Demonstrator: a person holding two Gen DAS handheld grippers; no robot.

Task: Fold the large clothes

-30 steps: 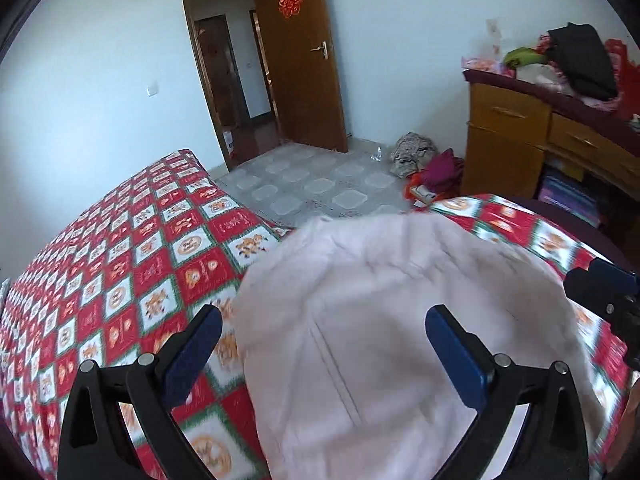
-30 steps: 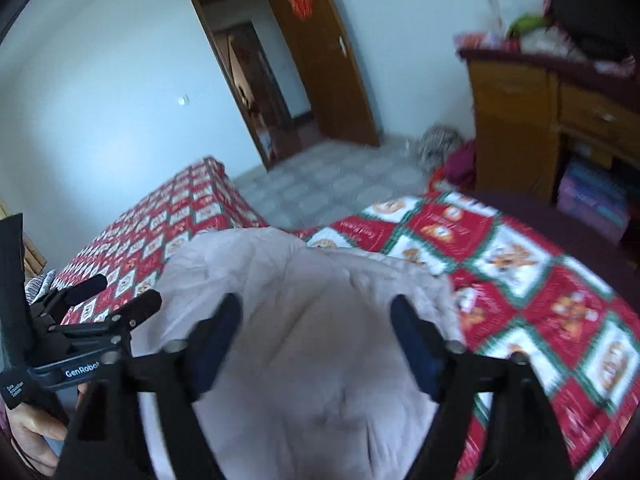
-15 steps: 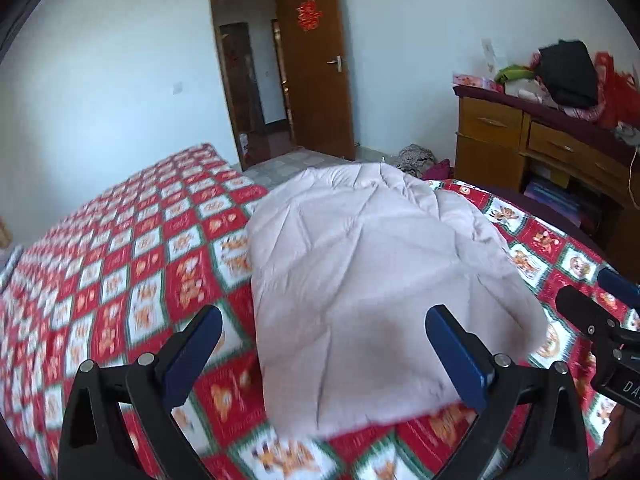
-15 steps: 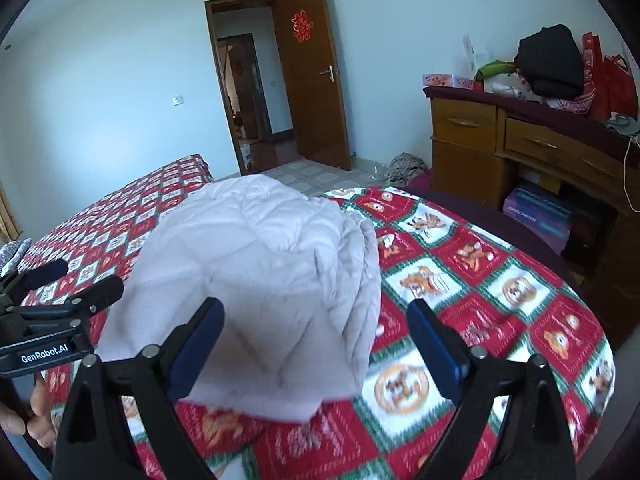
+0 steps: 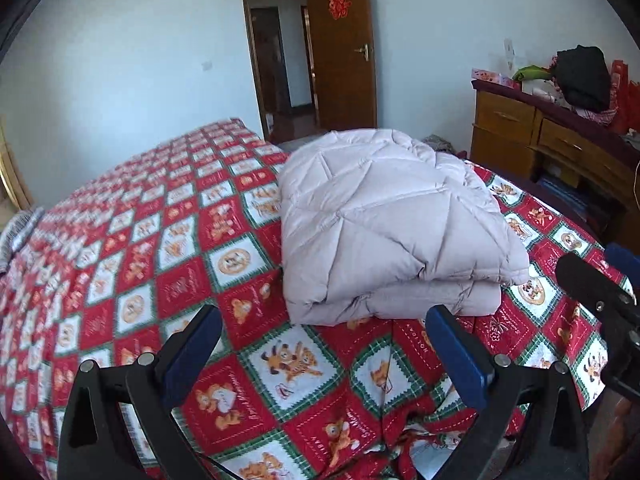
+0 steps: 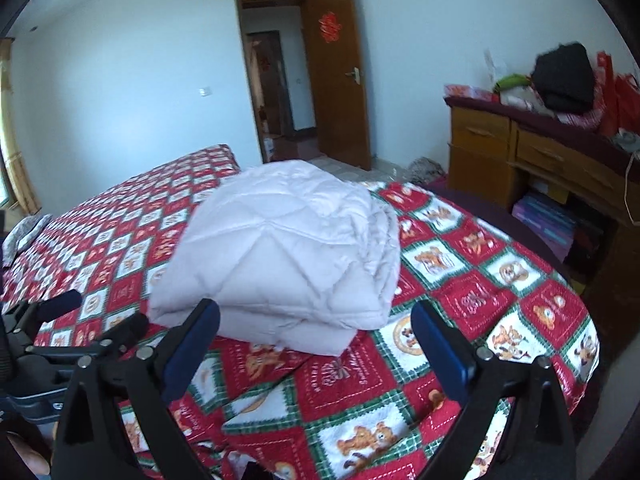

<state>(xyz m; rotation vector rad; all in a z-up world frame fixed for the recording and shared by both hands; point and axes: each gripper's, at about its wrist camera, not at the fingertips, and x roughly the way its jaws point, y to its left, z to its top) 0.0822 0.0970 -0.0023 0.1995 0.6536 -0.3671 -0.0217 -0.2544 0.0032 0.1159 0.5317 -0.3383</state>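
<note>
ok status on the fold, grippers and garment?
Left gripper open, empty. Right gripper open, empty. Pale pink quilted padded garment folded in a stack on the red-and-white patterned bedspread. Nothing in the way.

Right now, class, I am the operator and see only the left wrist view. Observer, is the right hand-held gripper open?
Observer: Yes. The right hand-held gripper is open and empty, just short of the folded coat.
Operator: What does the coat's right side look like?
Observer: Several layers lie stacked along that edge.
Operator: And my left hand-held gripper, seen from outside?
Observer: The left hand-held gripper sits off the coat's near left corner, not touching it.
</note>
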